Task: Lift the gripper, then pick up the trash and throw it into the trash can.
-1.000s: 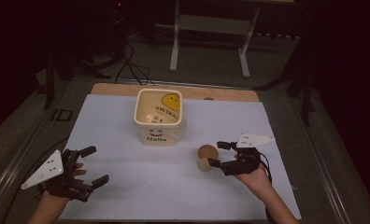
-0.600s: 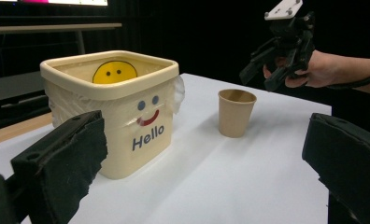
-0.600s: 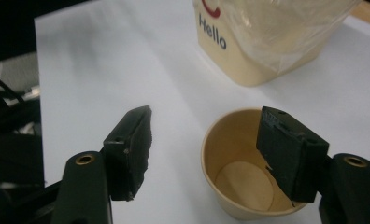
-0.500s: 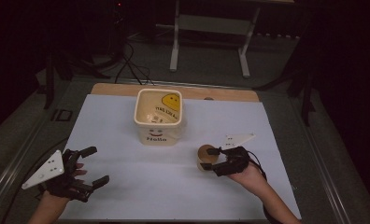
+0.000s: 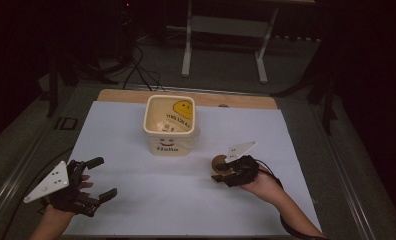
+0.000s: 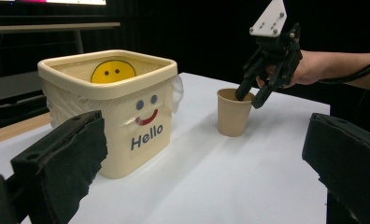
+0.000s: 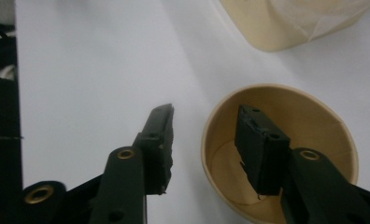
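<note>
The paper cup stands upright on the desk, right of the middle and a little toward the near edge, just beside the bin on its near-right side but not touching it. It looks empty.

The right gripper straddles the cup's rim: one of its fingers hangs inside the cup, close to the wall, and the other is outside, over bare desk. The fingers are apart, with the wall between them and not yet pinched. This placement suits a rim grasp, probably because the cup is too wide or too soft to take round its body; closing here would clamp one side of the wall. The gripper comes down at a slant from the right, so the hand stays clear of the bin.

The bin, cream with a smiling face and "Hello" on its front, sits mid-desk toward the far edge, open-topped, a likely place for the cup.

The left gripper rests near the near-left corner, well apart from both, its fingers wide apart and holding nothing, seemingly waiting.
</note>
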The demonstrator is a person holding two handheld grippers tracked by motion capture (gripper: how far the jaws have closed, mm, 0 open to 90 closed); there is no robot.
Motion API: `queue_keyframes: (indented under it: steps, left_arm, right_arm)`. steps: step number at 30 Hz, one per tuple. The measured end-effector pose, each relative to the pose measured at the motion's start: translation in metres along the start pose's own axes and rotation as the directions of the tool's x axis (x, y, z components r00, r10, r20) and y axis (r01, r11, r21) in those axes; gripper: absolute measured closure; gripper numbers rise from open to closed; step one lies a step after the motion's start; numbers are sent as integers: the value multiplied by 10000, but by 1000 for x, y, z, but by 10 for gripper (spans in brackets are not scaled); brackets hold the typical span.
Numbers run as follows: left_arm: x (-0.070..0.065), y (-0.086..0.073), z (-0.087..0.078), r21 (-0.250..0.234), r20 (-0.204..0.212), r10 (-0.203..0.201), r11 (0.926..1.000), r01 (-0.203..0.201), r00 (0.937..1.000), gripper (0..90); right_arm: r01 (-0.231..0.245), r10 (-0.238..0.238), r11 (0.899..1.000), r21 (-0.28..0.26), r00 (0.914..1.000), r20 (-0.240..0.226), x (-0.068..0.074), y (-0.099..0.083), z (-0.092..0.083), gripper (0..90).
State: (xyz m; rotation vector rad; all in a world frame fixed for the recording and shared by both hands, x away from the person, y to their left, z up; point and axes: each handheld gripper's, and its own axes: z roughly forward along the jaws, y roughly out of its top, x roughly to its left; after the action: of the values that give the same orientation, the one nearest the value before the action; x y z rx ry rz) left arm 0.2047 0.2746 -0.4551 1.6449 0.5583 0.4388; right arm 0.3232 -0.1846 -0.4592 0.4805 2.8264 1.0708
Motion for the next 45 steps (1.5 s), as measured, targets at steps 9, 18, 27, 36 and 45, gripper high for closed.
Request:
queue_keyframes:
  steps: [9,18,27,36,45]
  left_arm:
    - [0,0,1,57,12,24,10000,-24,10000,8]
    - [0,-1,2,103,36,16,9999,-17,10000,8]
    - [0,-1,2,112,32,17,9999,-17,10000,8]
    - [0,-1,2,121,36,52,9999,-53,10000,8]
    - [-1,0,2,97,61,84,9999,-84,9999,8]
  right_arm:
    - [564,-578,9935,991,9983,119,4,0,12,720]
    - [1023,-1089,9813,1632,9935,319,6,3,16,815]
    - [1356,-1460,9795,1490,9874,613,3,13,4,852]
    - [1377,-1403,9842,1113,9900,164,-4,35,-23,860]
    - [1761,-1768,9740,1426,9842,-78,-4,60,-46,861]
